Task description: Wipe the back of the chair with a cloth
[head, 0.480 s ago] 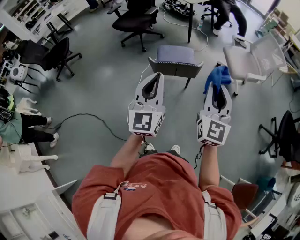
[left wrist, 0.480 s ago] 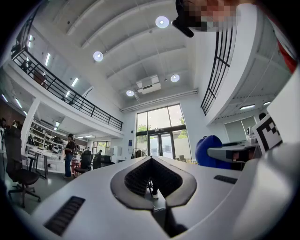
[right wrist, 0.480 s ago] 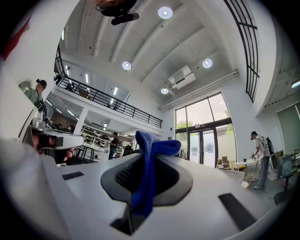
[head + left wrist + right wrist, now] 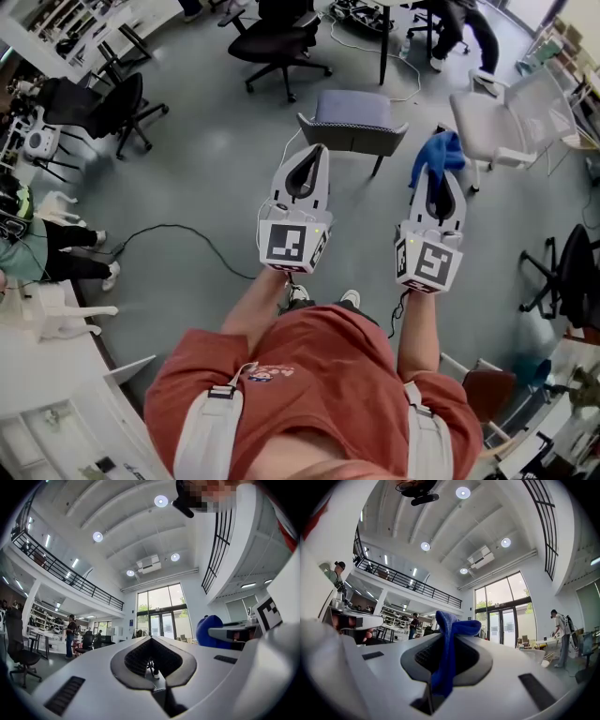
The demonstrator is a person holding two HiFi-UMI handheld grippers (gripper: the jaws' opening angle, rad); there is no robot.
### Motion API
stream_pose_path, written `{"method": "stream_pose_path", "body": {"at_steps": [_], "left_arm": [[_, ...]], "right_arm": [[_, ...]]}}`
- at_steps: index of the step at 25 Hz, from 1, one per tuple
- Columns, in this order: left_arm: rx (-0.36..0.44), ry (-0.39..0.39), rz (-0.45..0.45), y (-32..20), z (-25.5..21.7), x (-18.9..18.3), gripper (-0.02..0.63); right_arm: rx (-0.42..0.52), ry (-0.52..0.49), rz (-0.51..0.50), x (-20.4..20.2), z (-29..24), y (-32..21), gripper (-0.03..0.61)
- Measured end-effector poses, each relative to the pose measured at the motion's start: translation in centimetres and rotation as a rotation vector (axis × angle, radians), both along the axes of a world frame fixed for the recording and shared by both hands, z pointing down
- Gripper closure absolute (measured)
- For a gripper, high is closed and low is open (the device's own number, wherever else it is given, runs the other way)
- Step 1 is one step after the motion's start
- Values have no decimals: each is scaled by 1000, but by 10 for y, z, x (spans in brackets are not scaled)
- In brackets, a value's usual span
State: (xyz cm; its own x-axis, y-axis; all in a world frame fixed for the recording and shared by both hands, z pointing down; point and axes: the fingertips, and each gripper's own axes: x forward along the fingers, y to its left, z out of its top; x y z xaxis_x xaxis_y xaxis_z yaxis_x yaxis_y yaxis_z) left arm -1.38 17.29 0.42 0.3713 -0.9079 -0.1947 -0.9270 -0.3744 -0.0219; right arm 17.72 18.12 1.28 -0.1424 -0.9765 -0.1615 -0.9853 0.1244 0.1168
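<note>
In the head view, a grey upholstered chair stands on the floor just ahead, its back towards me. My left gripper is held up in front of the chair's left side, shut with nothing in it. My right gripper hovers to the right of the chair, shut on a blue cloth. The cloth bunches above the jaw tips and hangs down between them. Both grippers are apart from the chair. The cloth also shows at the right of the left gripper view.
A white mesh chair stands to the right and a black office chair behind the grey one. Another black chair is at the left. A black cable runs across the grey floor. White desks line the left side.
</note>
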Motion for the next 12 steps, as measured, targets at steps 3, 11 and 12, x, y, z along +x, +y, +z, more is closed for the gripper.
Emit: {"method": "stream_pose_path", "body": {"at_steps": [3, 11, 12], "left_arm": [[-5, -4, -4, -2, 3, 11, 600], [-20, -18, -21, -12, 11, 50, 600], [-23, -21, -30, -12, 13, 55, 600]], "right_arm": [[16, -11, -2, 10, 1, -1, 522], [3, -52, -15, 48, 11, -14, 522], [-1, -56, -22, 53, 14, -16, 522]]}}
